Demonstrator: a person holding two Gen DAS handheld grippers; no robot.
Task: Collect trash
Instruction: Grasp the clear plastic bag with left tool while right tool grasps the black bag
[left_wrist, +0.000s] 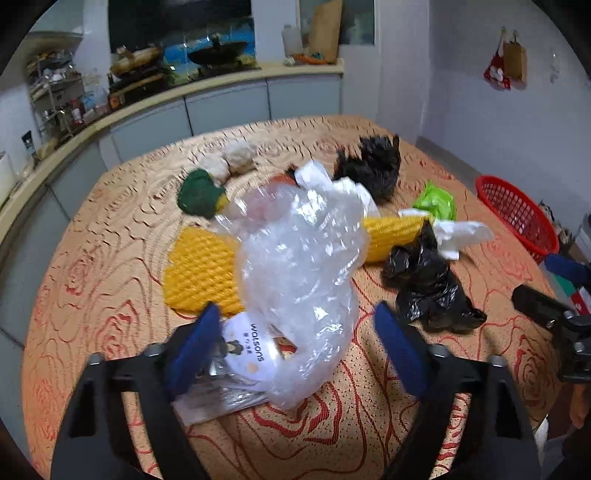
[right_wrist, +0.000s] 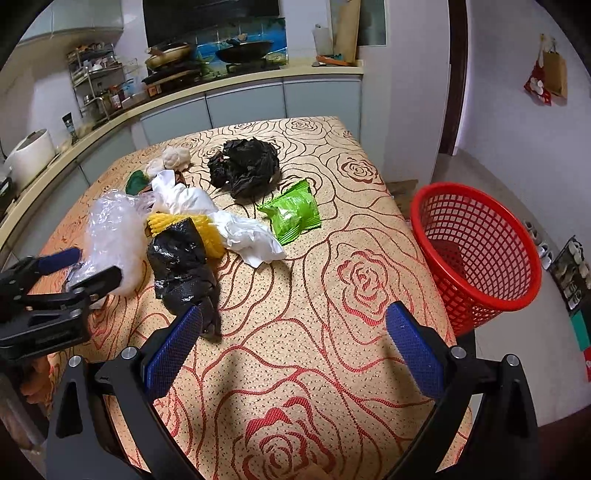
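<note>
A crumpled clear plastic bag (left_wrist: 299, 280) stands between the blue pads of my left gripper (left_wrist: 298, 347), which is open; neither pad presses on it. A white printed packet (left_wrist: 247, 354) lies under the bag by the left pad. A black bag (right_wrist: 181, 266) lies just beyond my right gripper (right_wrist: 293, 352), its tail close to the left fingertip. That gripper is open over bare tablecloth. Further off are a green snack wrapper (right_wrist: 293, 214), crumpled white plastic (right_wrist: 255, 236) and a second black bag (right_wrist: 243, 166). A red mesh basket (right_wrist: 476, 251) stands off the table's right edge.
A yellow knitted piece (left_wrist: 199, 269) lies under the trash, with a green knitted toy (left_wrist: 199, 194) and pale balls (left_wrist: 240, 157) behind it. The rose-patterned tablecloth (right_wrist: 332, 369) covers the table. A kitchen counter (right_wrist: 221, 85) with pans runs behind.
</note>
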